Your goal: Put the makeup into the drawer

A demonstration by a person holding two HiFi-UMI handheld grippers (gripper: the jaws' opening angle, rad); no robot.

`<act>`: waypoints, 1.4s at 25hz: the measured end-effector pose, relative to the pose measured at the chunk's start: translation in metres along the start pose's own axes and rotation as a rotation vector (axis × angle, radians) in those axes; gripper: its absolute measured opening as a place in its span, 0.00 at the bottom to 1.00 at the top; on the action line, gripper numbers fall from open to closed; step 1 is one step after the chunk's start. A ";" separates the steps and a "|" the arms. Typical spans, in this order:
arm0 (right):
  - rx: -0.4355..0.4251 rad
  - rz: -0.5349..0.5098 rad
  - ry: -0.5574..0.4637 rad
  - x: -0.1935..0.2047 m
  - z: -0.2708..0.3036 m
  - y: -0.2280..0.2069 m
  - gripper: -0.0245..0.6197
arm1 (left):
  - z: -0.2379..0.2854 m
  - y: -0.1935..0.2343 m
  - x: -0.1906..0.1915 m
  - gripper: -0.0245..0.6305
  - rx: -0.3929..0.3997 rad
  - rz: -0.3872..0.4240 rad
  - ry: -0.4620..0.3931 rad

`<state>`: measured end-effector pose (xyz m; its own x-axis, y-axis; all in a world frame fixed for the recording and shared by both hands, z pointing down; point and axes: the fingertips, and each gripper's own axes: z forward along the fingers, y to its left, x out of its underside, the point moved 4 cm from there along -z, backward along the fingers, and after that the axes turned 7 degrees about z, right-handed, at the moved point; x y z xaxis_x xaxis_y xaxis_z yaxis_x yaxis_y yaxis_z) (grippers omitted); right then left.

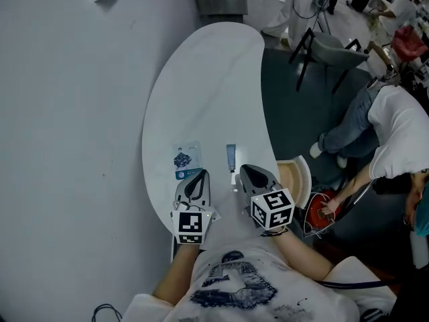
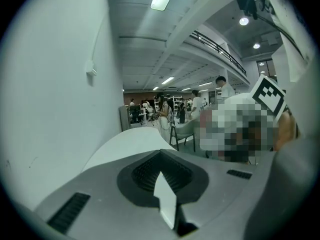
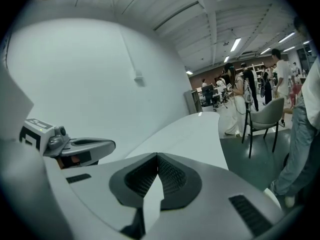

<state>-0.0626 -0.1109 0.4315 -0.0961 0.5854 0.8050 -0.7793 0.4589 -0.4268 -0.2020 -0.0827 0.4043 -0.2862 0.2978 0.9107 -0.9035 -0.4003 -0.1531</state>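
On the white curved table (image 1: 201,79) a flat blue-and-white makeup packet (image 1: 186,159) lies just beyond my left gripper (image 1: 200,174). A slim dark tube (image 1: 230,157) lies upright on the tabletop just ahead of my right gripper (image 1: 244,169), with a small white piece (image 1: 234,178) beside that gripper's tip. Both grippers hover over the table's near end, side by side, shut and holding nothing. The left gripper view shows its jaws (image 2: 160,154) pressed together, and the right gripper view shows the same (image 3: 157,155). An open drawer (image 1: 295,177) with a pale wooden inside juts out at the table's right edge.
A bare grey wall (image 1: 67,113) runs along the table's left side. Right of the table sit a grey chair (image 1: 333,49), a seated person in a white top (image 1: 402,126) and a red item (image 1: 323,210) on the floor. More people stand far back (image 3: 235,91).
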 end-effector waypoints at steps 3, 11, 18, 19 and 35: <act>0.029 0.002 0.008 0.000 0.009 0.004 0.07 | 0.005 0.012 0.002 0.11 0.021 0.006 0.007; 0.113 0.012 0.043 0.005 0.027 0.008 0.07 | 0.018 0.035 0.010 0.11 0.079 -0.008 0.009; 0.171 0.008 0.087 0.022 0.045 0.001 0.07 | 0.031 0.044 0.027 0.11 0.118 -0.020 0.021; 0.181 0.008 0.092 0.024 0.047 0.000 0.07 | 0.032 0.045 0.029 0.11 0.124 -0.021 0.023; 0.241 0.052 0.175 0.048 0.091 -0.027 0.37 | 0.067 0.047 0.051 0.11 0.184 -0.040 0.069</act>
<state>-0.1025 -0.1566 0.5193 -0.0479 0.7200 0.6923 -0.9027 0.2655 -0.3386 -0.2372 -0.1444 0.4690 -0.2779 0.3726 0.8854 -0.8430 -0.5366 -0.0388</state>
